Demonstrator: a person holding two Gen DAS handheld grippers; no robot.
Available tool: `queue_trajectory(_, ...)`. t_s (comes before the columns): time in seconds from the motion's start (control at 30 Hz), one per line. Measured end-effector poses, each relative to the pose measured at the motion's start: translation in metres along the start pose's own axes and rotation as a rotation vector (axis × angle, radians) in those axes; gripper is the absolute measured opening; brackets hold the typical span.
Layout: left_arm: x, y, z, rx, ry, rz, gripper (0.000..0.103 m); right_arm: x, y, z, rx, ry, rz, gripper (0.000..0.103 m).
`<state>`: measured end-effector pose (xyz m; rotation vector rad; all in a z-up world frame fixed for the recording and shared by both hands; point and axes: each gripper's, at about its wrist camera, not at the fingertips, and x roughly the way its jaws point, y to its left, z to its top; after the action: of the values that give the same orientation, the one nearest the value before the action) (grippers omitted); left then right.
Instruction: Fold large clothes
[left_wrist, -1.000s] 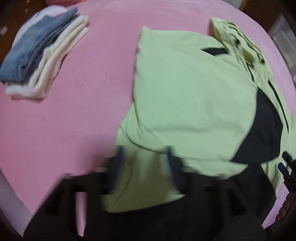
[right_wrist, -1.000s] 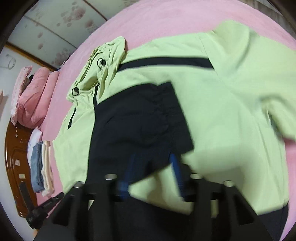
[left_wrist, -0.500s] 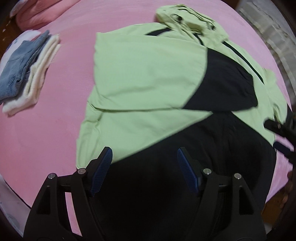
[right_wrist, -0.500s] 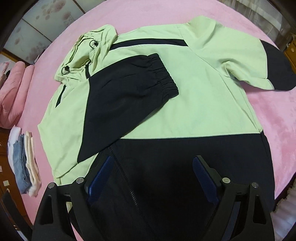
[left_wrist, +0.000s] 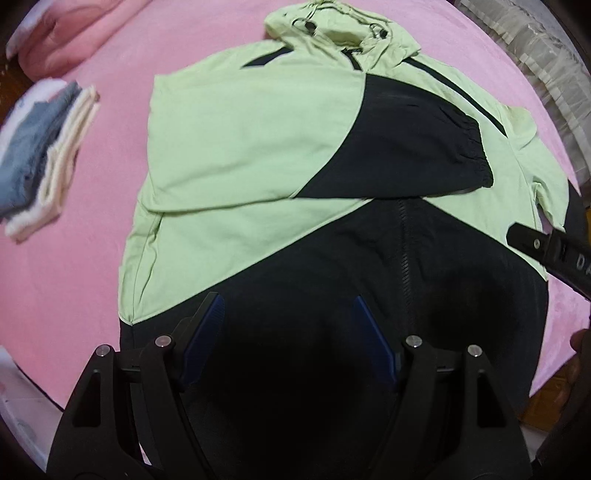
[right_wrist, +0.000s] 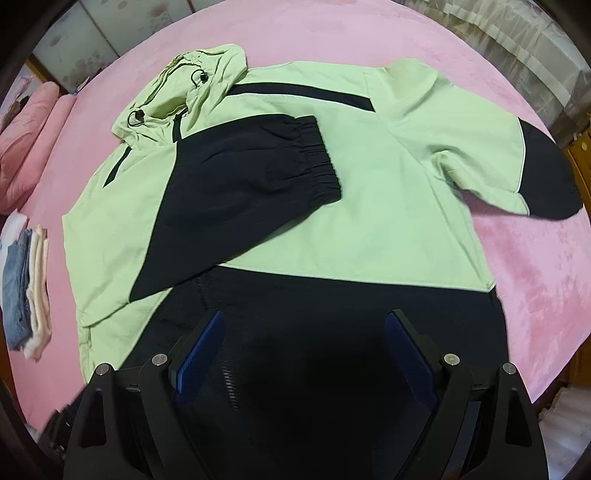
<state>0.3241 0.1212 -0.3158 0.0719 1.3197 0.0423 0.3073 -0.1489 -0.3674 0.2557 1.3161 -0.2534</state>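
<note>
I am hovering both grippers over the jacket (right_wrist: 280, 206) lying flat on the pink bed (right_wrist: 524, 266). One sleeve (right_wrist: 255, 177) is lying folded across its chest; the other (right_wrist: 509, 166) is sticking out at two o'clock, awaiting folding. The left gripper (left_wrist: 286, 339) and the right gripper (right_wrist: 306, 350) are gaping wide and empty above the dark hem.

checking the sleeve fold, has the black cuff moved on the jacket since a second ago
Yes. The black cuff now lies farther up the jacket chest, nearer the hood.
</note>
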Motion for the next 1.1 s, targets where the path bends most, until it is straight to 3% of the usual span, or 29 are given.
queue_trajectory(0.17,-0.012,-0.047,-0.003,0.001,-0.024,0.081,0.070,0.007,-0.043,0.011,-0.065,0.026,0.028,0.089)
queue_trajectory(0.33,-0.013,-0.124,-0.009,-0.039,0.021,0.059,0.070,0.009,-0.106,0.024,-0.144,0.032,0.011,0.089)
queue_trajectory(0.5,-0.015,-0.217,-0.009,-0.019,0.024,0.005,0.070,0.008,-0.197,0.039,-0.251,0.029,-0.120,0.089)
queue_trajectory(0.63,-0.020,-0.294,-0.004,0.062,0.020,-0.039,0.070,0.011,-0.268,0.051,-0.281,0.018,-0.216,0.089)
queue_trajectory(0.87,-0.024,-0.406,0.011,0.271,-0.015,-0.030,0.070,0.029,-0.397,0.077,-0.052,0.052,-0.172,0.089)
queue_trajectory(1.1,-0.007,-0.466,0.034,0.325,0.000,-0.006,0.070,0.061,-0.502,0.099,0.169,0.100,-0.121,0.089)
